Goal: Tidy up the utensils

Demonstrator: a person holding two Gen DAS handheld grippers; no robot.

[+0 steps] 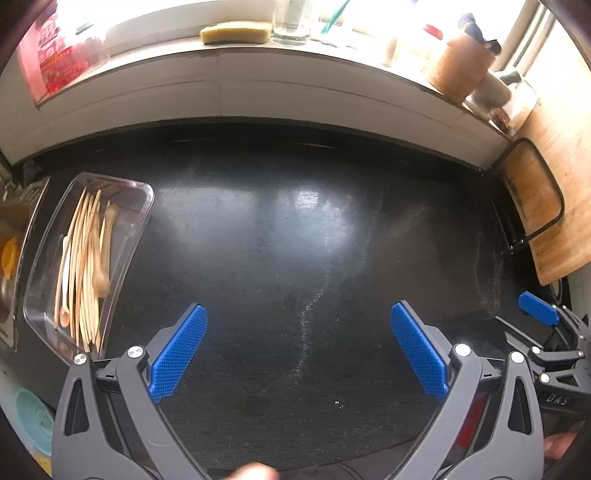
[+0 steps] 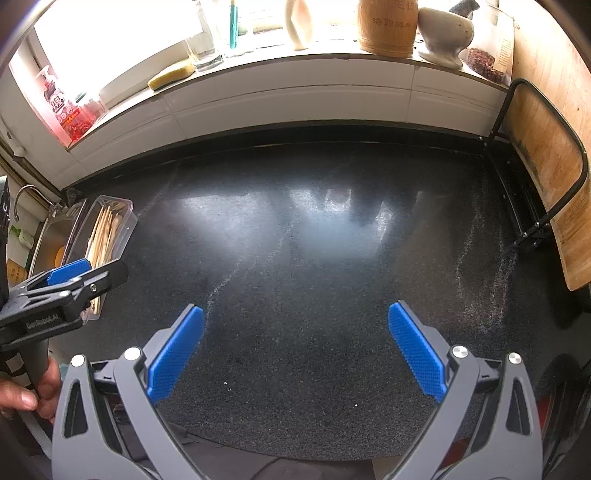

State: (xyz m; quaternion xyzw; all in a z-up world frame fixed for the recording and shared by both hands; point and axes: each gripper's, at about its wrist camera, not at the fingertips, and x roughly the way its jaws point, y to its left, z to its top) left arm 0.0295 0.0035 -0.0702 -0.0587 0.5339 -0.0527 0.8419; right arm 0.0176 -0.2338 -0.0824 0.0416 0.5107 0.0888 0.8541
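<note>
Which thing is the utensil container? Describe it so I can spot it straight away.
Start from the dark speckled countertop and go to its left end, beside the sink. There lies a clear plastic tray, long and rectangular, holding wooden utensils side by side. It is the only see-through box on the counter itself; the glasses stand on the windowsill.

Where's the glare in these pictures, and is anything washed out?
Left wrist view: the window is blown out white, and pale glare lies across the counter. Right wrist view: the same overexposed window, a bright patch on the counter, and fisheye bending of the sill.
</note>
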